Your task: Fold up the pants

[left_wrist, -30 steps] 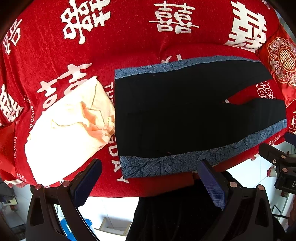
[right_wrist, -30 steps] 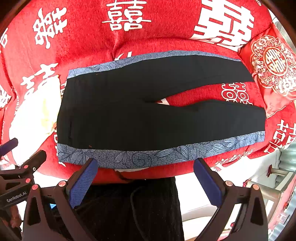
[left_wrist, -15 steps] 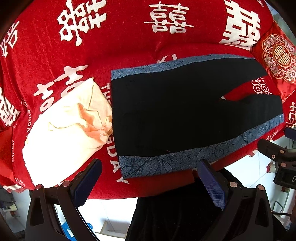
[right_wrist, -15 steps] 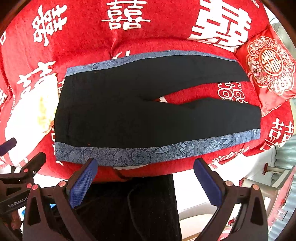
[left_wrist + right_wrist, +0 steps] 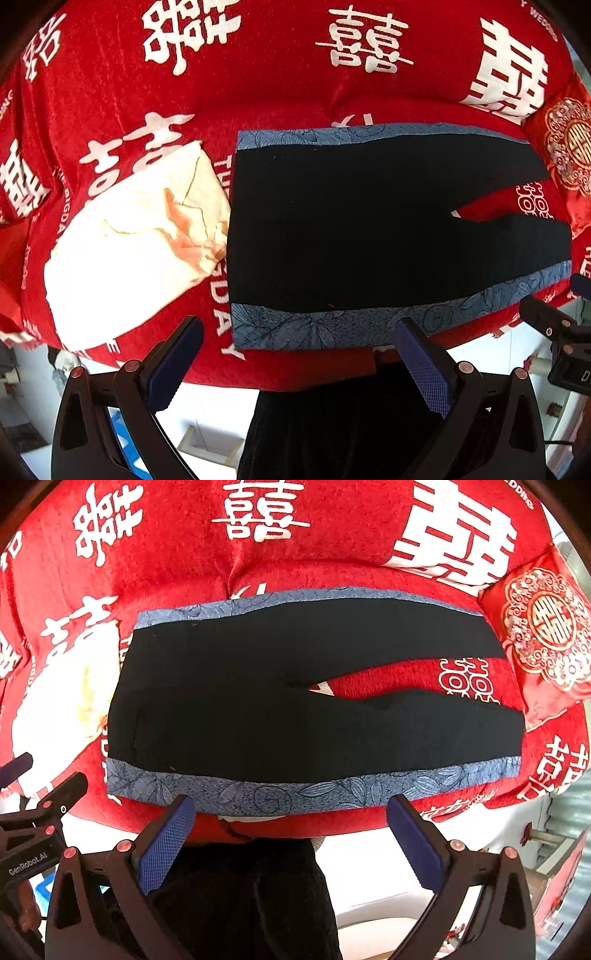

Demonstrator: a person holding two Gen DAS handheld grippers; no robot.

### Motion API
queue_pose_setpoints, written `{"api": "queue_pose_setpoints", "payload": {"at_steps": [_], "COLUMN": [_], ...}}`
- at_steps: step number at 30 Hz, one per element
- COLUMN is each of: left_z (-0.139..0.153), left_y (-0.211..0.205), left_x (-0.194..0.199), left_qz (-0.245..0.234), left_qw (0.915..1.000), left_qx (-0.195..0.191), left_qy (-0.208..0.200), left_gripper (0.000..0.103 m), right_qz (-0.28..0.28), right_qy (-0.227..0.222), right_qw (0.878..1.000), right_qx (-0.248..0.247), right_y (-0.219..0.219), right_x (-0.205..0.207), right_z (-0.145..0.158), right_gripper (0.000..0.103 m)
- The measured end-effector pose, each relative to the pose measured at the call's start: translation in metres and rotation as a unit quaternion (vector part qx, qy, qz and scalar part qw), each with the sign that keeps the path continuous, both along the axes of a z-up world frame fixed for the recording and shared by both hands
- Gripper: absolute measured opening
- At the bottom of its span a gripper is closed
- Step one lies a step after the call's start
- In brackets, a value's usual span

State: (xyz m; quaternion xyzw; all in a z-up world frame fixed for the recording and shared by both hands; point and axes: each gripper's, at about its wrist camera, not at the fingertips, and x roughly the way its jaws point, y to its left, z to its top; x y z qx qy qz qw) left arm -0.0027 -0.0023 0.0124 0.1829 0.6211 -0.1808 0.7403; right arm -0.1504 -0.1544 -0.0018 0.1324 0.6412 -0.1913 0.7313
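Black pants (image 5: 332, 229) (image 5: 295, 716) with blue floral side stripes lie flat on a red cloth, waist to the left, both legs spread apart toward the right. My left gripper (image 5: 299, 365) hangs open near the front edge, just below the waist end of the near stripe, holding nothing. My right gripper (image 5: 291, 845) is open too, below the middle of the near stripe (image 5: 295, 794), with nothing between its fingers. Neither gripper touches the pants.
A cream folded garment (image 5: 136, 240) (image 5: 55, 701) lies left of the waistband. The red cloth (image 5: 258, 74) with white characters covers the surface; a red embroidered cushion (image 5: 546, 627) sits at the right. A person's dark-clothed body (image 5: 240, 897) stands at the front edge.
Both grippers have drifted slightly, with the pants sitting a little higher and more leftward in the views. Pants and cream garment have not moved. Both jaws stay open.
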Motion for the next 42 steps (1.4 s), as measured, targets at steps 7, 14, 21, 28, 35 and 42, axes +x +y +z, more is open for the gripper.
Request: {"api": "queue_pose_setpoints", "payload": {"at_steps": [7,14,21,28,35,42], "left_z": [-0.015,-0.041,-0.097,-0.156,-0.200,-0.202], "left_y": [-0.016,-0.009,0.026,0.066,0.084,0.074], "left_x": [-0.018,-0.024,-0.016,-0.020,-0.023,-0.023], "left_qz": [0.058,0.121,0.158,0.182,0.207,0.212], "left_qw": [0.9982,0.9920,0.9844,0.9760,0.9629,0.9585], "left_qx": [0.005,0.000,-0.033,-0.074,-0.129,-0.158], "left_qy": [0.017,0.034,0.069,0.093,0.115,0.107], "left_gripper": [0.103,0.103,0.103,0.103,0.103,0.103], "right_qz": [0.050,0.065,-0.029,-0.083,-0.119,-0.154], "right_qy": [0.015,0.003,-0.084,-0.137,-0.168,-0.207], "right_qw": [0.999,0.996,0.968,0.923,0.889,0.863], "right_qx": [0.013,0.062,0.236,0.349,0.408,0.434], "right_y": [-0.016,-0.036,-0.070,-0.071,-0.071,-0.093], "right_x": [-0.007,-0.018,-0.039,-0.066,-0.091,-0.097], "right_z": [-0.014,-0.037,-0.083,-0.155,-0.207,-0.227], "right_gripper": [0.103,0.103,0.103,0.102,0.101,0.100]}}
